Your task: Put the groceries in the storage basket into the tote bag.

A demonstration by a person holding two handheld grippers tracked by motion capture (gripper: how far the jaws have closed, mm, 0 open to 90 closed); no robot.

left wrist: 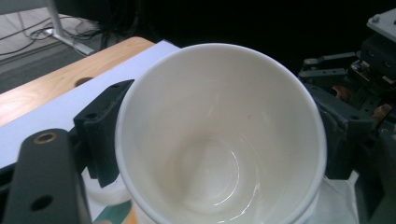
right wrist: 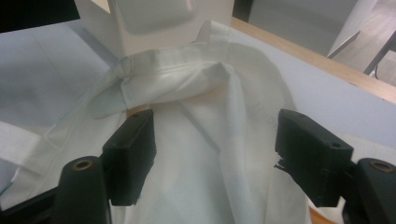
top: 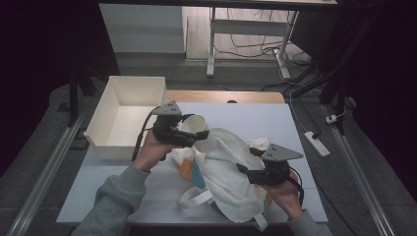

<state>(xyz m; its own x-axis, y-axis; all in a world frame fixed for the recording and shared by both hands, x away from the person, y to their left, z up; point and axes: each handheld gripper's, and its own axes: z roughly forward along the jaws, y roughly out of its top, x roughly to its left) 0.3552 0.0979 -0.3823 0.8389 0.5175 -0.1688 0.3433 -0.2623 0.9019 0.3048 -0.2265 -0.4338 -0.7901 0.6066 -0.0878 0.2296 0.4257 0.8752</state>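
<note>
A white paper cup (top: 197, 125) is held over the table on its side, and my left gripper (top: 193, 136) is shut on its wall. In the left gripper view the cup's empty inside (left wrist: 219, 140) faces the camera, with a black jaw pressed to each side of it. A white cloth bag (top: 223, 169) lies crumpled in the middle of the table, orange and teal things showing at its left edge. My right gripper (top: 249, 161) rests at the bag's right side. Its jaws stand open over the bag's cloth (right wrist: 219, 140), and the pads press on nothing.
A white open bin (top: 128, 115) stands at the table's left rear, just left of the cup. The white table mat (top: 275, 118) ends at a wooden strip (top: 231, 96) at the back. A power strip (top: 317, 143) and cables lie on the floor to the right.
</note>
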